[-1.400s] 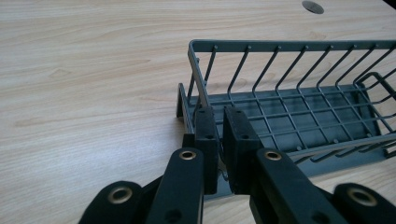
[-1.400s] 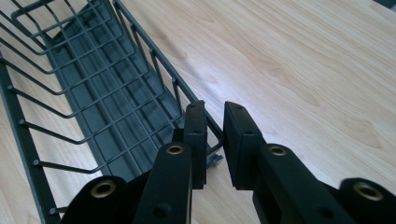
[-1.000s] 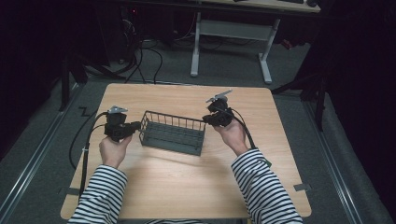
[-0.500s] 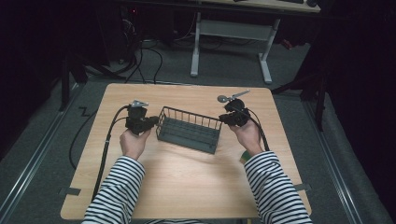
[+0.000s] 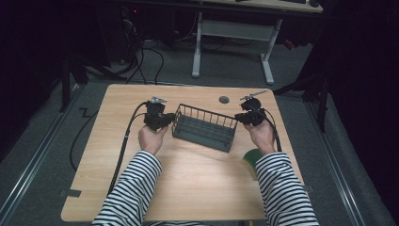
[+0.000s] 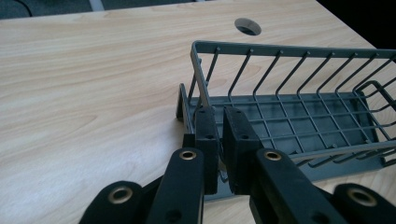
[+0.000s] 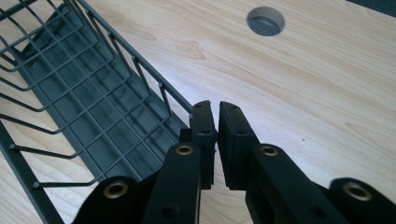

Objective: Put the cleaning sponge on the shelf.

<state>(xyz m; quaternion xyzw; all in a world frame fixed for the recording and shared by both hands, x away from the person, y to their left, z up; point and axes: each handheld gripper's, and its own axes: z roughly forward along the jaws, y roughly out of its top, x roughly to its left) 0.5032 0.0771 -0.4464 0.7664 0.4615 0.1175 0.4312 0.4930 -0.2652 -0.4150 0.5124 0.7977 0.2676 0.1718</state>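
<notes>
Gripping the basket [image 5: 204, 127] at its two short ends, both grippers sit on the table [image 5: 197, 188] toward its far edge. The left gripper [image 5: 162, 121] has its jaws drawn narrow on the wire of the basket's left end wall; in the left gripper view [image 6: 218, 140] a thin wire runs down the slim gap between the pads, just beside the corner post of the rim. The right gripper [image 5: 244, 117] is likewise nearly closed at the right end; in the right gripper view [image 7: 215, 140] the jaws stand at the basket's corner with a narrow slit between them, though the wire inside that slit is hard to make out. The basket [image 6: 299, 112] is a dark grey wire tray with a grid floor, lying slightly askew, its right end nearer the person. A round hole [image 5: 224, 100] lies in the table just beyond the basket. A green object [image 5: 251, 157] rests near the right edge, partly hidden by the striped sleeve [image 5: 282, 188].
</notes>
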